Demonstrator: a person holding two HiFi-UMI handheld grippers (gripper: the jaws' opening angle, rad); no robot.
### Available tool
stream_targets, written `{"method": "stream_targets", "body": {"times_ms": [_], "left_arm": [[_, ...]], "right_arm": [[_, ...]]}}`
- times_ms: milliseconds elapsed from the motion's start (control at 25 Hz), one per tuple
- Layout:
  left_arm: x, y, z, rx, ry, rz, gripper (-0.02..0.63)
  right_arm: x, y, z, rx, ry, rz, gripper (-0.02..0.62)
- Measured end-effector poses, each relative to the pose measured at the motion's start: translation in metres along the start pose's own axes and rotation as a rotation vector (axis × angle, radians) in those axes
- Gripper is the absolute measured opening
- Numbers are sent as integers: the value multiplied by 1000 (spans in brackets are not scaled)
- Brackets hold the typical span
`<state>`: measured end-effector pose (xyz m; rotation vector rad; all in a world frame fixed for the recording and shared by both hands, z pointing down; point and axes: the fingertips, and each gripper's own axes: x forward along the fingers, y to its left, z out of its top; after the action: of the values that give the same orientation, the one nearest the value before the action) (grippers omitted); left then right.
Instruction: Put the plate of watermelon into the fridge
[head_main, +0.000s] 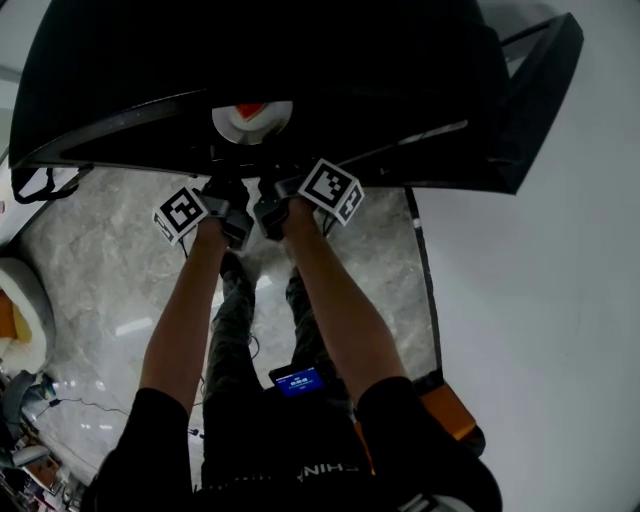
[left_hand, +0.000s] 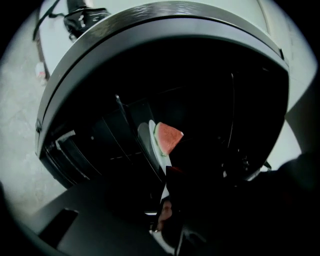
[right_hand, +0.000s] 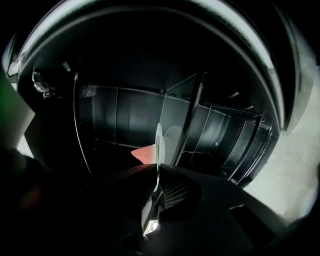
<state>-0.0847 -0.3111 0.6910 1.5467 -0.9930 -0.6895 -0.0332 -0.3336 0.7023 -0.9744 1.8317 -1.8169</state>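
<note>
head view: the fridge fills the top edge as a dark open cavity above the marble floor. the plate is seen just inside the opening, with the watermelon on it. the left tool and the right tool are held side by side at the near rim of the plate, both arms stretched forward.

left gripper view: the plate is seen nearly edge-on against the black interior, with the red wedge on its face. the left tool's jaws are closed onto the near rim, which is pinched between them.

right gripper view: the plate again shows edge-on, the wedge on its left side. the right tool's jaws are pressed onto the rim as well. a glass panel stands just beyond the plate; whether the plate is borne by a shelf yet cannot be told.

the step in hand is judged to be the carrying-in, near its end. for the next move, the plate would need to be kept level, brought onto a shelf, and both grips released only once it is supported.
</note>
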Motion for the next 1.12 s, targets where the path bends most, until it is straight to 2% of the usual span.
{"method": "stream_targets", "body": {"times_ms": [80,200,280,360,480,560,680,800,960,1120], "left_arm": [[-6,-1,-2,97,21,42,87],[-11,7,2,386,63,186,83],[-3,6,1,502,103,218,74],[6,6,0,529,133,234,74],[12,10,2,497,133,255,48],[15,11,5,508,126,264,48],[20,11,10,522,109,277,48],[27,9,13,558,120,286,44],[31,8,13,603,137,306,44],[30,12,11,706,173,354,44]], "right_arm": [[4,2,3,-33,2,-15,26],[7,3,7,-95,18,-43,26],[9,3,8,-128,33,-56,26],[10,4,6,-166,58,-70,26],[10,3,6,-229,99,-99,28],[10,2,5,-293,131,-117,34],[8,-1,0,-417,205,-149,42],[6,0,-5,-607,252,-188,41],[2,2,5,-850,226,-281,41],[3,-8,15,-899,226,-336,41]]}}
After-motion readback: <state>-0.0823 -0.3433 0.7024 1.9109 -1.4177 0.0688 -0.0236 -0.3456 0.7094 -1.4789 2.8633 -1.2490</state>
